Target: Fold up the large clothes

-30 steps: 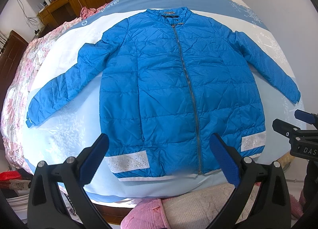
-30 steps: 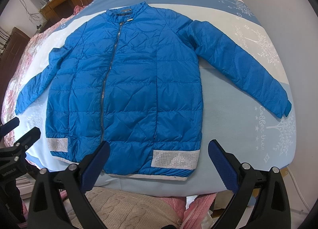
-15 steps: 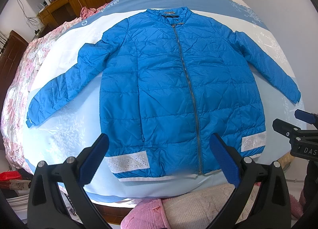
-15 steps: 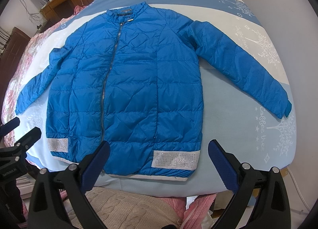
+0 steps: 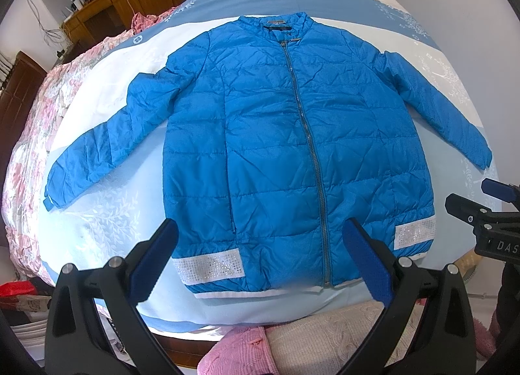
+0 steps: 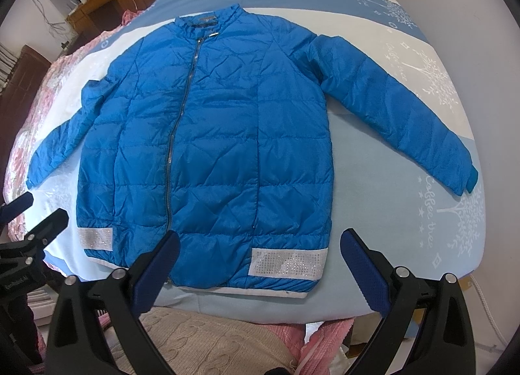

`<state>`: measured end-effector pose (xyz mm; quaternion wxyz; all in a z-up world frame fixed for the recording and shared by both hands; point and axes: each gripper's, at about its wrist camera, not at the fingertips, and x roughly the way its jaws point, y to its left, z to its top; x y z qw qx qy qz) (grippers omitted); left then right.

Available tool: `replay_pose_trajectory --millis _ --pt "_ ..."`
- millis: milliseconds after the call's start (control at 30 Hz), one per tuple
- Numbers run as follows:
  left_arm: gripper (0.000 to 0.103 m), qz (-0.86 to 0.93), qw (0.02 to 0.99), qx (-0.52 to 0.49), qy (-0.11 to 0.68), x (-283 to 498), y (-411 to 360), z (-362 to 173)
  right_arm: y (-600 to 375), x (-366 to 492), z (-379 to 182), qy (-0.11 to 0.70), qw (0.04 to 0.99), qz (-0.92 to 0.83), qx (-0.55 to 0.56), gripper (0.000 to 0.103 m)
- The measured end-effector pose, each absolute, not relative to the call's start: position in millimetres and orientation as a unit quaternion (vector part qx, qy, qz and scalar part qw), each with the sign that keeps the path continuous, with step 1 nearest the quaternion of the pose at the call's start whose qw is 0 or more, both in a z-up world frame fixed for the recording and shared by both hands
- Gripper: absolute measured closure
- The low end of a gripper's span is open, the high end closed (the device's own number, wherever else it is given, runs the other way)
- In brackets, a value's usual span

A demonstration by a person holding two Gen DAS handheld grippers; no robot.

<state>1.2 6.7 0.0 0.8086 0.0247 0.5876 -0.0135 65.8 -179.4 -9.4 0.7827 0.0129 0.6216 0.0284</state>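
Note:
A bright blue quilted jacket (image 5: 276, 147) (image 6: 211, 147) lies flat and zipped on the bed, collar at the far end, both sleeves spread outward, silver studded bands at the hem. My left gripper (image 5: 260, 264) hovers open above the hem near the left band, holding nothing. My right gripper (image 6: 260, 264) is open too, above the hem by the right band. The right gripper also shows at the right edge of the left wrist view (image 5: 487, 212), and the left gripper at the left edge of the right wrist view (image 6: 29, 222).
The bed carries a blue and white printed cover (image 5: 97, 222) (image 6: 406, 228). A pink floral quilt (image 5: 35, 114) lies along its left side. Knitted beige and pink clothes (image 5: 308, 339) (image 6: 211, 342) are heaped at the near edge. Wooden furniture (image 5: 97, 14) stands at the far left.
Both views have crept very slightly; the jacket lies as before and both grippers stay open.

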Motion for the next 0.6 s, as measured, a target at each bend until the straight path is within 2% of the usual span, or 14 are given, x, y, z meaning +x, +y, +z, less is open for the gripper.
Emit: replay_pose_trajectory --millis 433,600 --pt "0.003 -0.010 0.808 0.031 0.588 8.8 3.0 2.4 -182.9 71.6 -7.4 0.617 0.786 0.032 0.023 0.004" --pt "0.003 -0.022 0.812 0.034 0.582 20.3 -5.5 -2.1 -204.6 78.0 -17.4 0.613 0.786 0.044 0.071 0.004"
